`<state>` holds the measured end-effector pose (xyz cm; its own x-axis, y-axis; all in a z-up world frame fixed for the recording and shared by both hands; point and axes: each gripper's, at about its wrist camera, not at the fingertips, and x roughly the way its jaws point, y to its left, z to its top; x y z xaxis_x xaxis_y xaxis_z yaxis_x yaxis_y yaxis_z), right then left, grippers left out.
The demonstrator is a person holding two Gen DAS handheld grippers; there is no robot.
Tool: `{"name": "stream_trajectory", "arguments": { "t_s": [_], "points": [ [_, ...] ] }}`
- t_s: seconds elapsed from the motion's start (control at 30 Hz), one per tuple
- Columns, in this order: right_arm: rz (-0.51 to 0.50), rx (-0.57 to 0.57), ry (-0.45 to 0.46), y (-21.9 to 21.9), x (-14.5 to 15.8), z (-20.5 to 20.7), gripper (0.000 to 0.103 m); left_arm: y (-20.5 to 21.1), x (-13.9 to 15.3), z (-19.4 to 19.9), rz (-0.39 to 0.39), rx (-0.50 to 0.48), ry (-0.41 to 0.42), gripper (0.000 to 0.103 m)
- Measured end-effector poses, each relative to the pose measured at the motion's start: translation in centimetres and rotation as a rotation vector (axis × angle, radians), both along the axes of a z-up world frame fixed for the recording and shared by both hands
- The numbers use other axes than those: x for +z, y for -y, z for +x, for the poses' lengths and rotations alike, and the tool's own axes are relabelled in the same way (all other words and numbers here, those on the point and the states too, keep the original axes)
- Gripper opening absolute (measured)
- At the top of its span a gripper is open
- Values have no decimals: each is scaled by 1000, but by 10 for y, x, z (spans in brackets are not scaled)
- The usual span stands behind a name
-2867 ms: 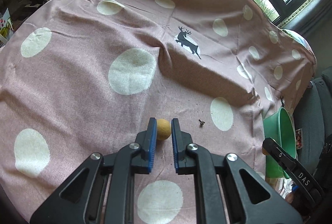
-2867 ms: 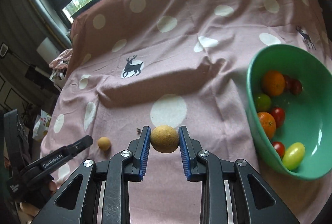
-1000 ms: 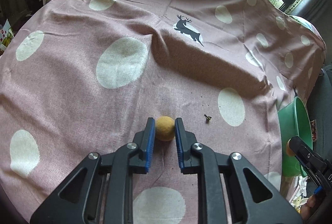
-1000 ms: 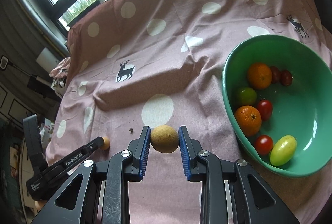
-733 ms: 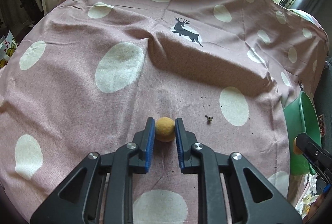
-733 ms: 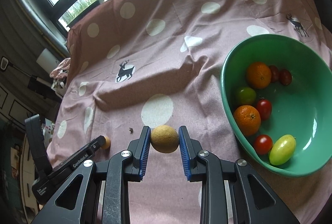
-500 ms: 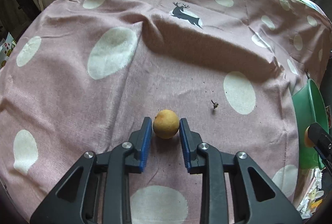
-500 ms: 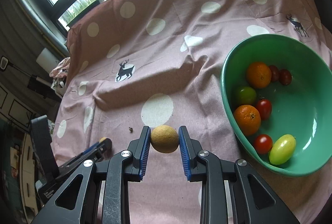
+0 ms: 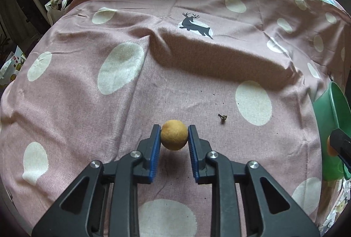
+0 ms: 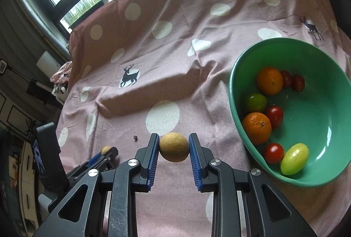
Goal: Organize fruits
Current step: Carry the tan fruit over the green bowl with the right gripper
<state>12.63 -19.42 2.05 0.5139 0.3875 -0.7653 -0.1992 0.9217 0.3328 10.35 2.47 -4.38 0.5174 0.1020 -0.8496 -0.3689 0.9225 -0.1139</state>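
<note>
In the left wrist view my left gripper (image 9: 174,127) is shut on a small round yellow-orange fruit (image 9: 174,138), both blue pads touching its sides just above the pink spotted cloth (image 9: 87,105). My right gripper (image 10: 174,136) is shut on a larger dull-yellow round fruit (image 10: 174,147), held over the cloth left of the green bowl (image 10: 233,88). The bowl holds two oranges (image 10: 269,81), a green lime (image 10: 255,102), several red tomatoes and a yellow-green oval fruit (image 10: 294,158). The right wrist view shows the left gripper (image 10: 109,150) low at the left.
A raised fold (image 9: 219,59) crosses the cloth beyond both grippers. A small dark stem scrap (image 9: 222,116) lies right of the left gripper. The bowl's rim (image 9: 329,103) shows at the right edge of the left wrist view. Windows stand behind the table; clutter lies past its left edge.
The left gripper has slid forward and its jaws now span the small fruit's middle instead of its near side. The right gripper has kept still with its fruit.
</note>
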Motion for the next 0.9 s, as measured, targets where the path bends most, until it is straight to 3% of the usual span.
{"name": "stream_trajectory", "arguments": {
  "t_s": [0.33,0.57,0.73,0.9],
  "points": [
    [47,-31,60,20,19,-5,28,43,67,-25,24,-126,216,24],
    [84,-163,111,72,35,-9,28,108,107,-33,53,-296,347,24],
    [77,-296,115,118,37,-10,28,158,117,-21,58,-416,377,24],
    [82,-393,86,152,29,-8,28,200,109,-5,50,-530,346,24]
  ]
}}
